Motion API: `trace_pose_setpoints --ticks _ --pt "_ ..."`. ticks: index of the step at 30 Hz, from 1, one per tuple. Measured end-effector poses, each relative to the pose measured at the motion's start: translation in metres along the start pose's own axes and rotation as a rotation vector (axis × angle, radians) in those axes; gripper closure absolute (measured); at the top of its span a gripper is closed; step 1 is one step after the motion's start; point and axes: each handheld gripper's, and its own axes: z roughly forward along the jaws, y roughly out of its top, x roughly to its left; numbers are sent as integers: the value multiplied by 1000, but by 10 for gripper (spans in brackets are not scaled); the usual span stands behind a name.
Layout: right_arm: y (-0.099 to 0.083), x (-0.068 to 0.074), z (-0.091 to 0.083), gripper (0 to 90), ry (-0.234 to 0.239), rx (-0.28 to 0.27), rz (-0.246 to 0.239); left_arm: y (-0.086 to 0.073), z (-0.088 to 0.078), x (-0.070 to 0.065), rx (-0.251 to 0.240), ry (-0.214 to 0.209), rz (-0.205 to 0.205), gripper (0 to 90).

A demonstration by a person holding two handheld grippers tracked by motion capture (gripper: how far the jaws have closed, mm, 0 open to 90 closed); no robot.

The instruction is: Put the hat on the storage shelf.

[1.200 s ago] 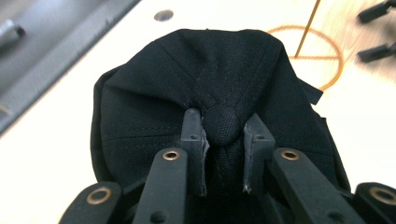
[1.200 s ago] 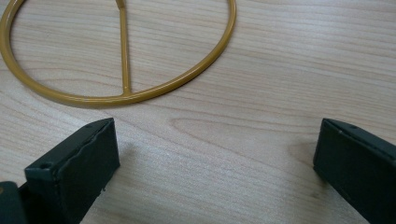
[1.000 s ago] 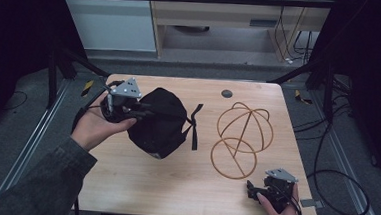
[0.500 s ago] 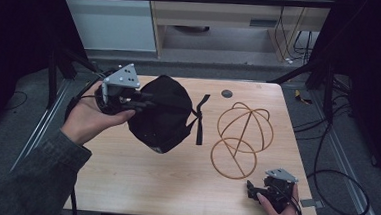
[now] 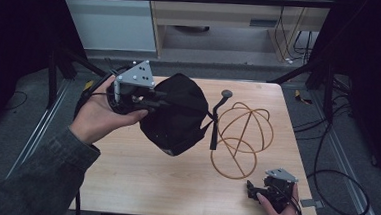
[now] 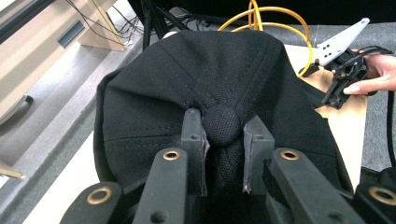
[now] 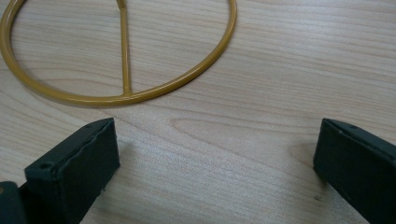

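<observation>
A black cap (image 5: pixel 178 117) hangs above the left half of the wooden table (image 5: pixel 124 178). My left gripper (image 5: pixel 161 99) is shut on it. In the left gripper view the two jaws pinch the cap's top button (image 6: pixel 222 125), with the crown (image 6: pixel 154 84) spreading out beyond them. One strap (image 5: pixel 214 131) dangles off the cap's right side. A yellow wire frame (image 5: pixel 242 135) of hoops stands to the right of the cap. My right gripper (image 5: pixel 253 190) rests open near the front right edge. Nothing is between its jaws (image 7: pixel 217 158), and the frame's base ring (image 7: pixel 126 95) lies just beyond them.
A small dark disc (image 5: pixel 226 93) lies on the table's far edge behind the wire frame. Black cables trail over the floor at the right, and a pale cabinet (image 5: pixel 224 14) stands beyond the table. Bare wood lies in front of the cap.
My left gripper has lifted the cap up off the table and a little toward the far left. The right gripper has not moved.
</observation>
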Motion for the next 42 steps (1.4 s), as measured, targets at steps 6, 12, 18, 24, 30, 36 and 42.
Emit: trace_pose_setpoints --ticks 6,12,18,24,30,36,42 --pt "0 0 0 4 0 0 -1 10 3 -4 -28 3 7 745" --pt "0 0 0 4 -1 0 0 30 6 -7 -26 -1 33 744" --pt "0 1 0 3 0 -1 1 52 13 -10 -27 -14 53 745" --pt "0 0 0 3 1 -1 0 69 20 -10 -20 -17 71 745" --pt "0 0 0 4 1 -2 -1 83 29 -6 -33 -24 67 745" --pt "0 0 0 3 1 -1 0 104 42 -6 -18 -32 81 745" --pt "0 0 0 4 2 -1 0 130 67 1 -23 -73 82 744"
